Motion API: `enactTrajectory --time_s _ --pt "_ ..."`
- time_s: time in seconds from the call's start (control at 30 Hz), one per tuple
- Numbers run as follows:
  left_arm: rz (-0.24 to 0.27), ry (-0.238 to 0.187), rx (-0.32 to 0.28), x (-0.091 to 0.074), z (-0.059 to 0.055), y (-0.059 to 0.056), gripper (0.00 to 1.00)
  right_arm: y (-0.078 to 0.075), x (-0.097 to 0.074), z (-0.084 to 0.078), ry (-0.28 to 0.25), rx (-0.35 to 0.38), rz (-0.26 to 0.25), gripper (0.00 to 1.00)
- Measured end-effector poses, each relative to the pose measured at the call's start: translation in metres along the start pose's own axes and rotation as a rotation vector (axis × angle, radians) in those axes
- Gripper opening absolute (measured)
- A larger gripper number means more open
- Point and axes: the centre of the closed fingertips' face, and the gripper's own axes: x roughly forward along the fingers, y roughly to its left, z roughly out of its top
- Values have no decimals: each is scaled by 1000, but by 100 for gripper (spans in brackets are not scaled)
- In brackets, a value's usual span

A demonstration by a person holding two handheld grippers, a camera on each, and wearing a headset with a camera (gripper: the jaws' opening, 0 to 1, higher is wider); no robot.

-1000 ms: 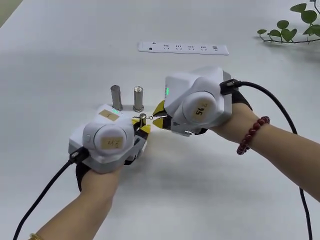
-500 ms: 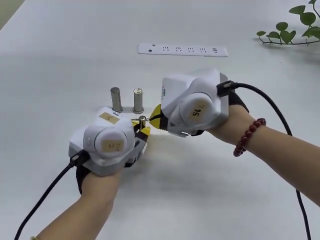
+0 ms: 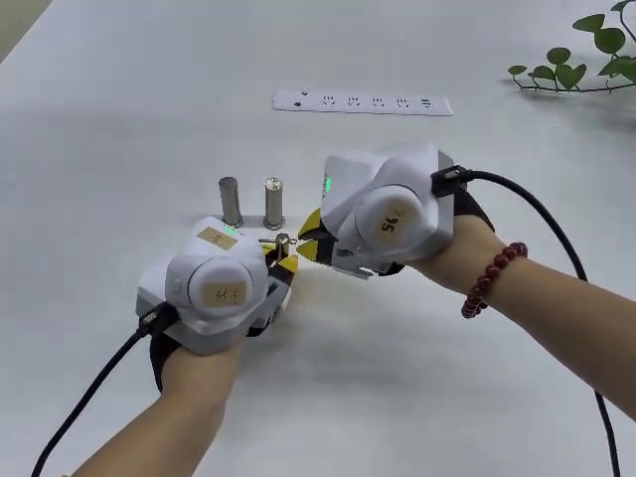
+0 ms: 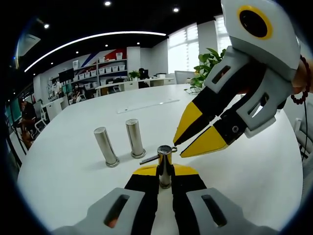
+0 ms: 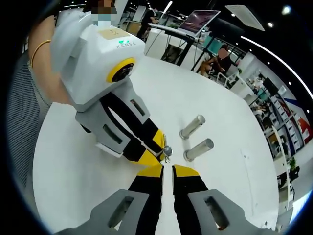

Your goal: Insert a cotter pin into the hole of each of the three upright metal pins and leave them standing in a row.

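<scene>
Presently the metal pin (image 4: 165, 164) is clamped upright by the left gripper (image 4: 165, 172), and the cotter pin (image 4: 150, 159), pinched by the right gripper (image 4: 178, 149), is threaded through its hole. Next, release seems called for; two bare pins (image 4: 106, 147) stand at ten o'clock.

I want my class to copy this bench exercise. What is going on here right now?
A person works at a white table with a handheld gripper in each hand. The left gripper is clamped on one upright metal pin. The right gripper is closed on the looped end of a cotter pin, which already passes through the hole near that pin's top. Behind it stand the other two metal pins, with no cotter pins visible in them.
</scene>
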Motion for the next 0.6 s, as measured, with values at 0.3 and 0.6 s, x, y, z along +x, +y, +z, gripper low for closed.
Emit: enactTrajectory --time_s 0.3,0.6 --pt "-2 1 -1 1 0 0 6 -4 -10 -1 -129 300 -28 15" --pt "14 7 -6 0 0 2 5 -12 -20 -4 -209 479 -59 23"
